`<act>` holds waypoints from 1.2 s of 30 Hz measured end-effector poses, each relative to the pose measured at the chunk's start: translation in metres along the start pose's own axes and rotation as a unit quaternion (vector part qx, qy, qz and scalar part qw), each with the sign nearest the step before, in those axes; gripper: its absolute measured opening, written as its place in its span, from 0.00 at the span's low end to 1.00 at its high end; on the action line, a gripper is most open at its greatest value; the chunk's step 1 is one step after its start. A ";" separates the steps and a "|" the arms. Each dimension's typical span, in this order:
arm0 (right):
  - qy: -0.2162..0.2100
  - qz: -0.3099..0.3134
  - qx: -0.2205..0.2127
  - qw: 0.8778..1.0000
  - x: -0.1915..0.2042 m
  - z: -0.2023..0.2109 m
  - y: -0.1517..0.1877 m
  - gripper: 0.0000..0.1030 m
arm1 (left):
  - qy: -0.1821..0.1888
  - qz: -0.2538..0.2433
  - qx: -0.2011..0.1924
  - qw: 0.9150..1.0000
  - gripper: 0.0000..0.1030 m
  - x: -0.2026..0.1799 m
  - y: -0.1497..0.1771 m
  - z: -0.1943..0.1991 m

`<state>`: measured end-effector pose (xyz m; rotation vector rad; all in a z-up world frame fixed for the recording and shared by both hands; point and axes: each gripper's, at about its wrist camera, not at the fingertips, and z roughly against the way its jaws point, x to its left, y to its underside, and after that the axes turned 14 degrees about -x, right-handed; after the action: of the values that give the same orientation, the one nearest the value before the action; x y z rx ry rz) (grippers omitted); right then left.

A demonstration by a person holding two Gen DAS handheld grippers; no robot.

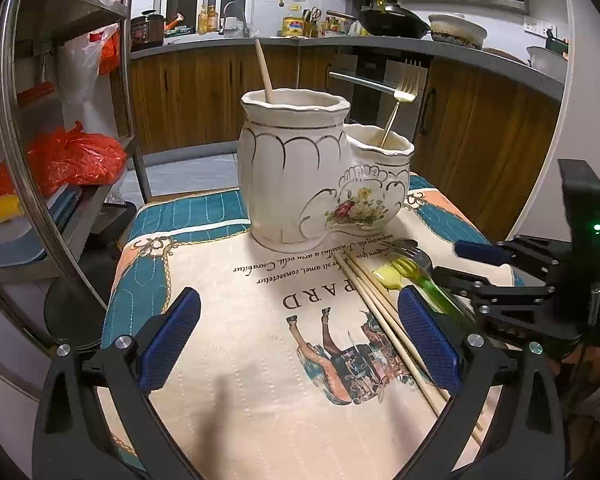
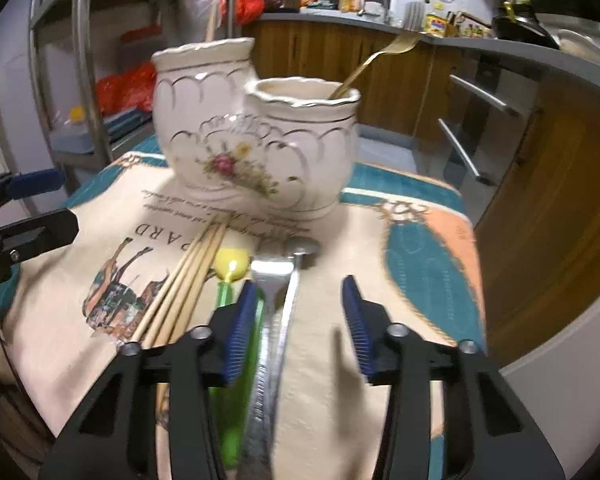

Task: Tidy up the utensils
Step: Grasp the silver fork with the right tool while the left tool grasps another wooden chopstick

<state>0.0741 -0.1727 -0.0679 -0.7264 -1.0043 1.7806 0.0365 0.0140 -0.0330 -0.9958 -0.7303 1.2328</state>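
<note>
Cream ceramic holder (image 2: 256,136) is standing at the far end of the cloth-covered surface (image 2: 420,248), two pots joined, a gold fork (image 2: 374,58) leaning in the lower one. Loose utensils are lying between it and you: chopsticks (image 2: 184,280), a green-handled piece (image 2: 226,304), a steel fork (image 2: 266,320) and spoon (image 2: 294,280), long axes running straight toward your right gripper (image 2: 296,320). Its jaws are standing part open, straddling both steel handles, not yet pressing. Your left gripper (image 1: 300,336) is hanging wide open, empty, farther off.
</note>
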 end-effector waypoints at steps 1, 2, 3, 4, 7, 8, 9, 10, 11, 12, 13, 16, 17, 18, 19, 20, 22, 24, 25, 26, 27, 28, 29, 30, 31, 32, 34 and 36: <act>-0.002 0.001 0.006 1.000 0.003 -0.004 0.000 0.34 | 0.002 -0.002 0.000 1.000 0.94 -0.001 0.000 0.000; -0.003 0.001 0.008 1.000 0.005 -0.006 0.000 0.32 | 0.003 -0.003 0.000 1.000 0.94 -0.001 0.000 0.001; -0.003 0.002 0.011 1.000 0.006 -0.008 0.000 0.31 | 0.004 -0.006 -0.001 1.000 0.94 -0.001 0.000 0.001; -0.004 0.001 0.015 1.000 0.006 -0.010 0.000 0.29 | 0.004 -0.007 -0.001 1.000 0.94 -0.002 0.000 0.001; -0.010 -0.008 0.022 1.000 0.009 -0.015 -0.002 0.27 | 0.004 -0.007 0.001 1.000 0.94 -0.002 0.001 0.001; -0.011 -0.010 0.026 1.000 0.008 -0.018 -0.003 0.27 | 0.005 -0.006 0.001 1.000 0.94 -0.001 0.001 0.001; -0.012 -0.010 0.031 0.999 0.009 -0.021 -0.003 0.26 | 0.005 -0.006 0.002 1.000 0.94 -0.001 0.001 0.001; -0.010 -0.009 0.031 0.999 0.010 -0.022 -0.004 0.25 | 0.005 -0.006 0.002 1.000 0.94 -0.001 0.001 0.001; -0.009 -0.007 0.030 0.999 0.010 -0.022 -0.004 0.23 | 0.005 -0.007 0.002 1.000 0.94 -0.001 0.001 0.001; -0.005 -0.005 0.031 0.999 0.010 -0.022 -0.004 0.23 | 0.006 -0.008 0.002 1.000 0.94 -0.001 0.001 0.001; -0.003 -0.003 0.032 0.999 0.011 -0.022 -0.004 0.22 | 0.006 -0.008 0.002 1.000 0.94 -0.001 0.002 0.002; -0.006 -0.002 0.032 0.999 0.011 -0.021 -0.004 0.22 | 0.007 -0.010 0.003 1.000 0.94 -0.002 0.002 0.001; -0.007 -0.003 0.032 0.999 0.009 -0.020 -0.005 0.22 | 0.008 -0.011 0.003 1.000 0.94 -0.003 0.002 0.001; -0.008 -0.005 0.029 1.000 0.008 -0.018 -0.005 0.22 | 0.008 -0.012 0.003 1.000 0.94 -0.004 0.002 0.001; -0.009 -0.008 0.026 1.000 0.007 -0.016 -0.006 0.22 | 0.008 -0.014 0.004 1.000 0.94 -0.005 0.003 0.001; -0.010 -0.011 0.021 1.000 0.005 -0.013 -0.007 0.22 | 0.009 -0.016 0.004 1.000 0.94 -0.005 0.003 0.001; -0.012 -0.017 0.015 1.000 0.001 -0.009 -0.008 0.21 | 0.011 -0.019 0.007 1.000 0.94 -0.007 0.003 -0.001; -0.011 -0.020 0.012 1.000 -0.002 -0.007 -0.009 0.21 | 0.014 -0.021 0.011 1.000 0.94 -0.010 0.004 -0.002; -0.011 -0.023 0.006 1.000 -0.004 -0.003 -0.010 0.21 | 0.020 -0.021 0.014 0.999 0.94 -0.011 0.005 -0.003; -0.011 -0.025 -0.002 1.000 -0.005 0.000 -0.011 0.21 | 0.024 -0.022 0.017 0.999 0.94 -0.013 0.005 -0.003; -0.011 -0.025 -0.008 1.000 -0.006 0.003 -0.012 0.21 | 0.031 -0.025 0.020 0.999 0.94 -0.016 0.006 -0.003; -0.010 -0.026 -0.016 0.999 -0.009 0.008 -0.014 0.21 | 0.036 -0.030 0.025 0.999 0.92 -0.019 0.007 -0.004; -0.010 -0.028 -0.024 0.999 -0.011 0.011 -0.015 0.21 | 0.040 -0.036 0.032 0.998 0.89 -0.022 0.008 -0.005; -0.011 -0.029 -0.030 0.999 -0.012 0.015 -0.016 0.21 | 0.044 -0.043 0.044 0.997 0.83 -0.027 0.011 -0.007; -0.010 -0.030 -0.035 0.999 -0.014 0.017 -0.017 0.21 | 0.048 -0.046 0.055 0.996 0.76 -0.031 0.013 -0.010; -0.009 -0.031 -0.039 0.999 -0.016 0.020 -0.017 0.21 | 0.052 -0.046 0.063 0.996 0.73 -0.034 0.016 -0.012; -0.006 -0.035 -0.044 0.998 -0.020 0.022 -0.018 0.21 | 0.063 -0.040 0.084 0.994 0.61 -0.039 0.020 -0.016; -0.005 -0.037 -0.046 0.998 -0.021 0.023 -0.018 0.21 | 0.067 -0.036 0.095 0.992 0.57 -0.043 0.023 -0.019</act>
<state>0.0712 -0.1952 -0.0396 -0.7286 -1.1111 1.6857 0.0345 -0.0311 -0.0589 -0.8776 -0.5283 1.1379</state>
